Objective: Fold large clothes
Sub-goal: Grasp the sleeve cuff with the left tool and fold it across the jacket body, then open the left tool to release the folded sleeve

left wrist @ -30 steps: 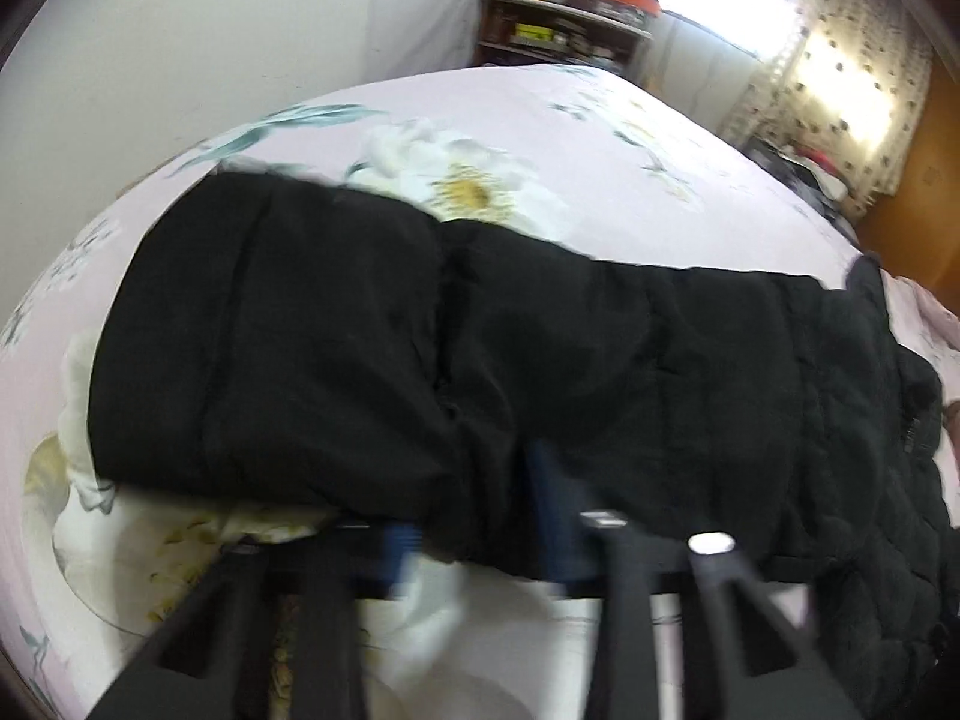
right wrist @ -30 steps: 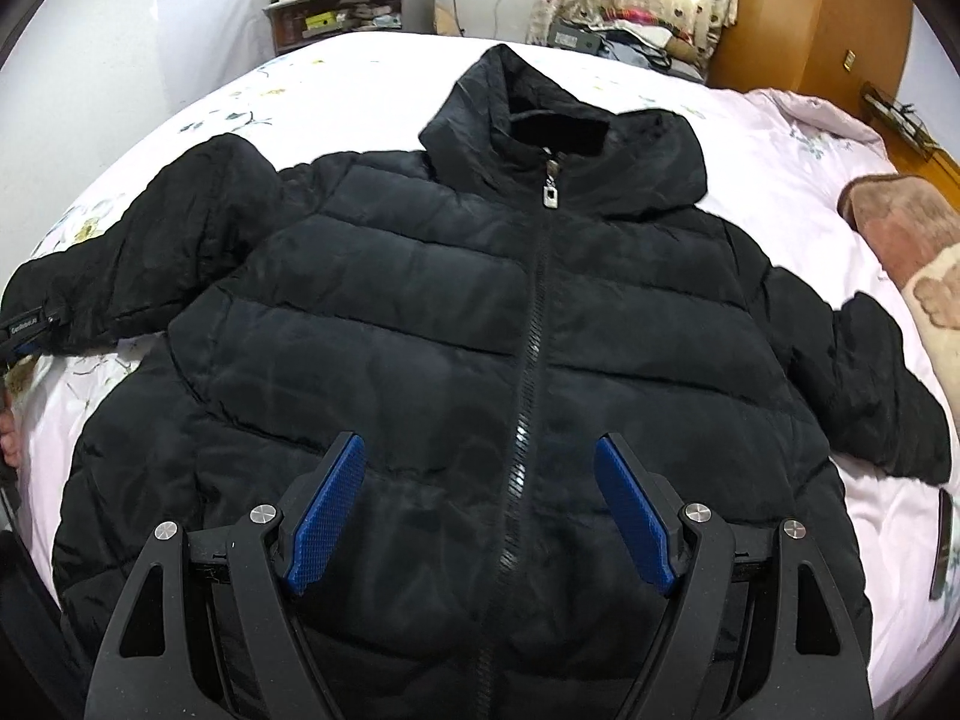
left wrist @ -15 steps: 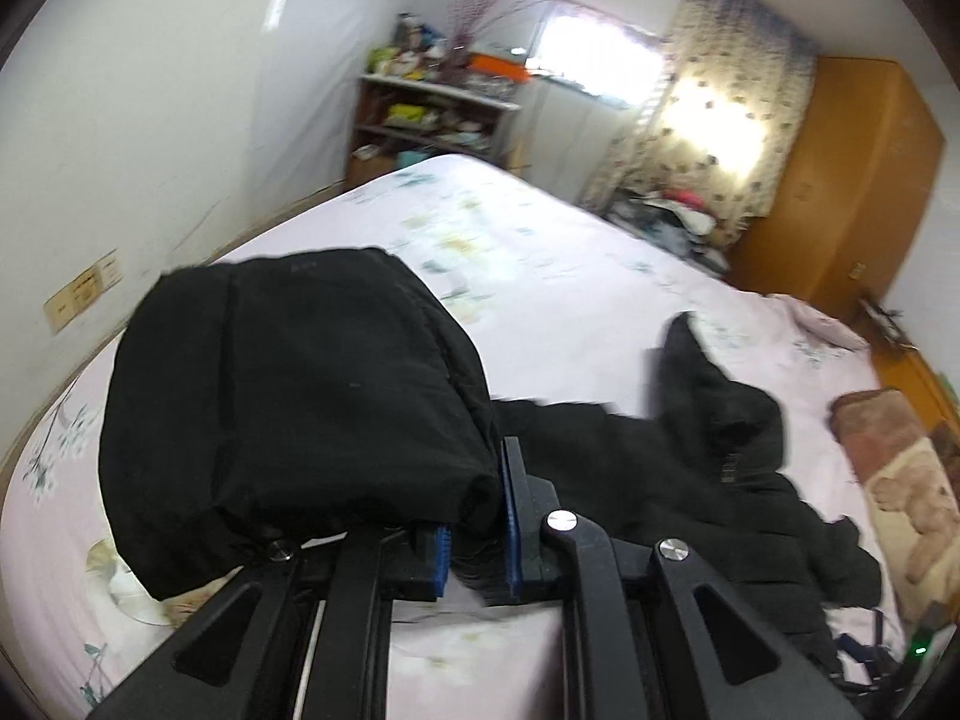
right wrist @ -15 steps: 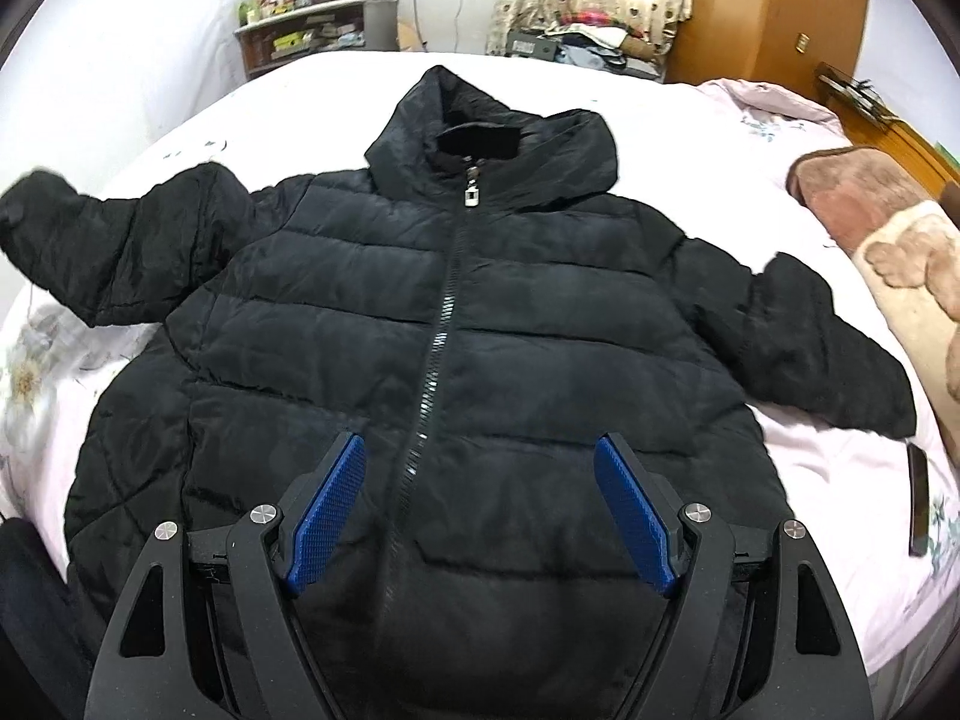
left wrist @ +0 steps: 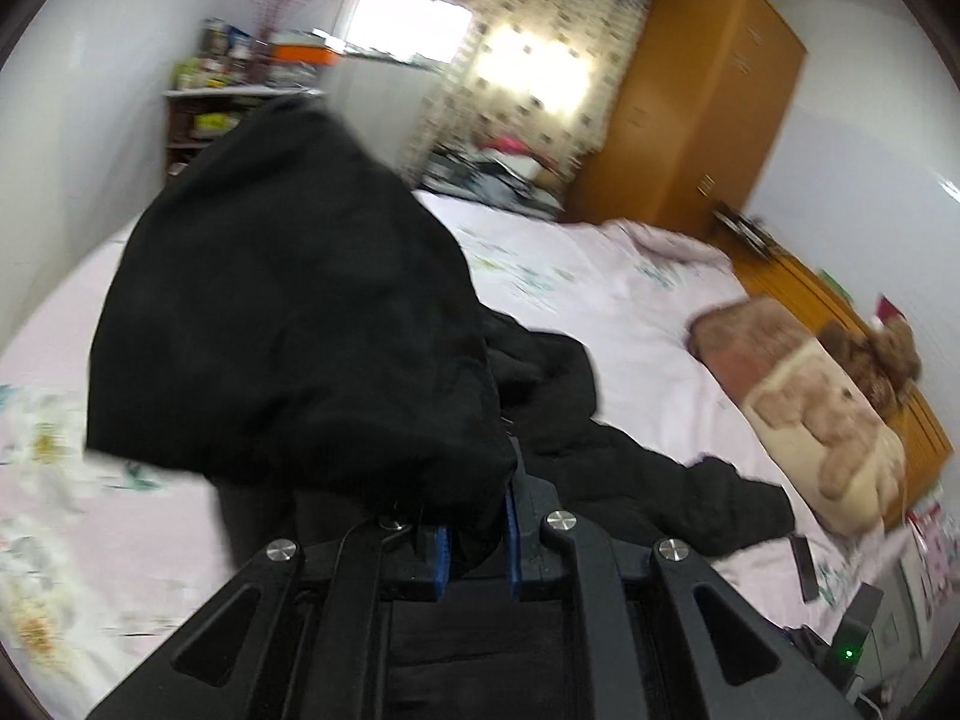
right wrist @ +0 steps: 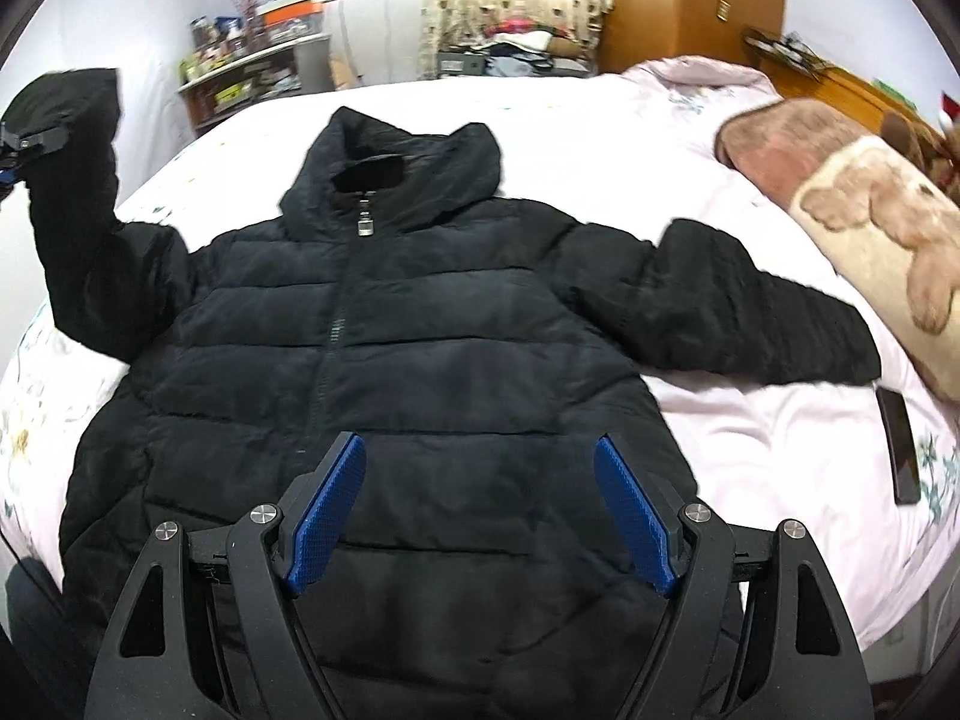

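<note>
**Sleeve raised off the bed, jacket body flat**

In the left wrist view the lifted sleeve fills much of the frame and hides the shelf and part of the bed behind it; motion blur softens its edges. The left gripper has its jaws nearly together, pinching the sleeve's cuff between blue pads. In the right wrist view that gripper shows only as a sliver at the left edge.

The jacket lies front-up on the bed, zipped, hood toward the far side, its other sleeve stretched flat. The right gripper hovers over the hem, jaws wide, holding nothing.

The bed has a pale pink floral sheet. A phone lies near the flat sleeve's cuff, a bear-print pillow beyond. A wooden wardrobe, curtains and a cluttered shelf line the far wall.

The jacket is black, puffy, quilted in horizontal bands.
</note>
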Motion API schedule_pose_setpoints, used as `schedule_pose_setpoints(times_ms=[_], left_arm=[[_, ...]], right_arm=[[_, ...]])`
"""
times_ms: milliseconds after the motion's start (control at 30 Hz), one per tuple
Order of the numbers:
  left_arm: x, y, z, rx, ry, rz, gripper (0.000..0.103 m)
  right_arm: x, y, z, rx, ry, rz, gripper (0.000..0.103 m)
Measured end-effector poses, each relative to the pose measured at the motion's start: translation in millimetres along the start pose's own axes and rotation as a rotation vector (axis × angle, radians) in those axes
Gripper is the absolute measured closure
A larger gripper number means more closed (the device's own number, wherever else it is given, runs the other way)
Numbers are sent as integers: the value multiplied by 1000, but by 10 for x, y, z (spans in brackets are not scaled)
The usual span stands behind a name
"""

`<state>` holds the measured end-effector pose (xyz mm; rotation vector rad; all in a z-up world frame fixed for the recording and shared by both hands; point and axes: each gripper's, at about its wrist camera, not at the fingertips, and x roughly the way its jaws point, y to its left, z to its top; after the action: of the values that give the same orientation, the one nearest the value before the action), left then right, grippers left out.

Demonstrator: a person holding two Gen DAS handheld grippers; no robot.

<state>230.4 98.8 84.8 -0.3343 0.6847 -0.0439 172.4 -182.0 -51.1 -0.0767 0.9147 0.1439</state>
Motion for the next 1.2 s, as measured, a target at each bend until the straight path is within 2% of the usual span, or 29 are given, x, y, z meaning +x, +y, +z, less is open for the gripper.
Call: schedule_pose_setpoints(times_ms=[200,433,500,533,567,633,733,800,833,900,1000,1067,1100,1133,1200], left_arm=[[745,-523,-327,39,132,-79,89],[1426,-821,-739,93,275,-101,87],[1484,-818,-776,86,305,-128,82],[1501,-835,-777,77,318,-147,71],[1492,-847,-773,67,323,-170,52],[1399,-846,-741,61,303,-213,35],[1194,-844,-662,65,273,-269,30],[1055,-805,-595,78,237,-279,30],[990,-735,-558,84,212,-267,30],[903,-471,-467,85,164,-193,30],[933,76,-361,54,138,-14,30],[1031,484,-337,7,152,89,43],[1087,665,-349,-16,164,126,46],[1147,820,-367,-40,180,157,49],[1270,1059,-432,-82,207,195,52]], right_arm=[[169,-314,-109,50,32,-16,24],[339,-583,-202,95,63,-28,24],[366,-618,-203,100,65,-32,24],[379,-629,-193,102,65,-34,24],[388,-633,-182,103,65,-34,25],[392,-634,-153,108,59,-33,24],[392,-607,-95,106,44,-31,24],[387,-574,-56,105,36,-26,24],[383,-549,-26,102,29,-21,24],[387,-494,36,90,14,-12,25],[463,-410,165,69,-4,5,26],[599,-352,285,60,-1,27,42],[726,-309,379,50,13,29,57],[810,-283,439,43,19,29,67],[1075,-232,604,36,32,47,68]])
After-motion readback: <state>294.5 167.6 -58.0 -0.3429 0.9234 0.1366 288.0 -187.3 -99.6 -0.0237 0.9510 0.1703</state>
